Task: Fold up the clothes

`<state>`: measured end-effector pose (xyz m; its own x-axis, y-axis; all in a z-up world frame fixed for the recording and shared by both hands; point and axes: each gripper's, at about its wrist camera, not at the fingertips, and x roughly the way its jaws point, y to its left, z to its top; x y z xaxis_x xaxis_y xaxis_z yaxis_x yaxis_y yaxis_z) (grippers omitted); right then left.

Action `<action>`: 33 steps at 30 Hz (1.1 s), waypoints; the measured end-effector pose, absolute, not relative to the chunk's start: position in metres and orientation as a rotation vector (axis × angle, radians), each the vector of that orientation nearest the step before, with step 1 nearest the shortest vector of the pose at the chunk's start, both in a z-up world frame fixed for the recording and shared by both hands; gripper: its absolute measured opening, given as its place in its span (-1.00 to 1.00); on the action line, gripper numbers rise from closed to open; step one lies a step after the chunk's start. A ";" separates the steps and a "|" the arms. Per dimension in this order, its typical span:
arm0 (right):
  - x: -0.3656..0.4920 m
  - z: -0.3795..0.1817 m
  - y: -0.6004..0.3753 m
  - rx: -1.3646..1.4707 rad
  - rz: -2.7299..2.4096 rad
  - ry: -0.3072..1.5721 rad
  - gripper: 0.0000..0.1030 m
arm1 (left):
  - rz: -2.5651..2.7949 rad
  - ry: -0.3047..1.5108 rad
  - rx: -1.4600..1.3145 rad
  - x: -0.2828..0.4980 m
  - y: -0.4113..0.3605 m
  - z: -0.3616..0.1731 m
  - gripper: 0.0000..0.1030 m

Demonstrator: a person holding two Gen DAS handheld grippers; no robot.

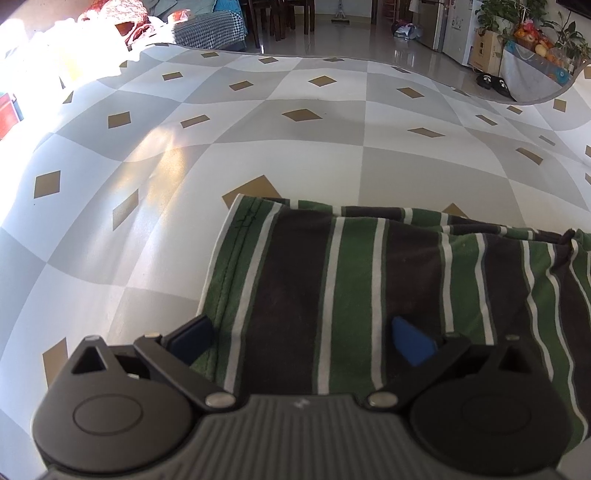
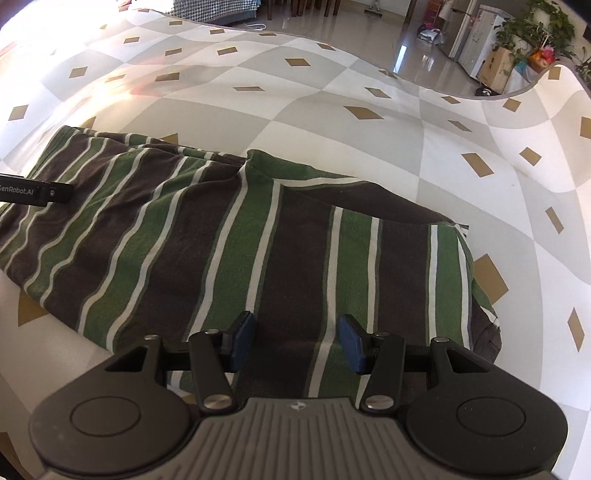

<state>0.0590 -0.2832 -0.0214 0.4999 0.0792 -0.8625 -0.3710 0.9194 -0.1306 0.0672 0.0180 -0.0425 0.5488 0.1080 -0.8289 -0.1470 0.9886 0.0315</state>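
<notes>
A striped garment (image 1: 354, 280) in green, dark brown and white lies folded on the checkered surface (image 1: 258, 122). My left gripper (image 1: 303, 339) hovers open over its near left corner, one blue pad (image 1: 192, 338) at the hem edge and the other over the cloth. In the right wrist view the same garment (image 2: 236, 236) spreads across the middle, with a folded layer on its right half. My right gripper (image 2: 297, 341) stands open above the near edge of the cloth, nothing between its blue pads (image 2: 351, 343). The left gripper's black body (image 2: 37, 192) shows at the far left.
The surface is a grey and white checkered cloth (image 2: 369, 110) with gold diamonds, with a wavy far edge. Beyond it are a shiny floor, chairs, a fridge (image 1: 454, 33), a cardboard box (image 1: 487, 51), plants and slippers (image 1: 495, 83). Bright sunlight washes out the far left.
</notes>
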 end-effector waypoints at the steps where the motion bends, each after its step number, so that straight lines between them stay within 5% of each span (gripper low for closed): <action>1: 0.058 -0.021 -0.285 -0.312 0.265 1.016 -0.07 | 0.149 0.978 -0.041 0.067 0.018 -0.042 1.00; 33: 0.012 -0.024 -0.236 -0.151 0.200 0.952 -0.03 | 0.068 1.024 -0.013 0.009 -0.016 -0.033 1.00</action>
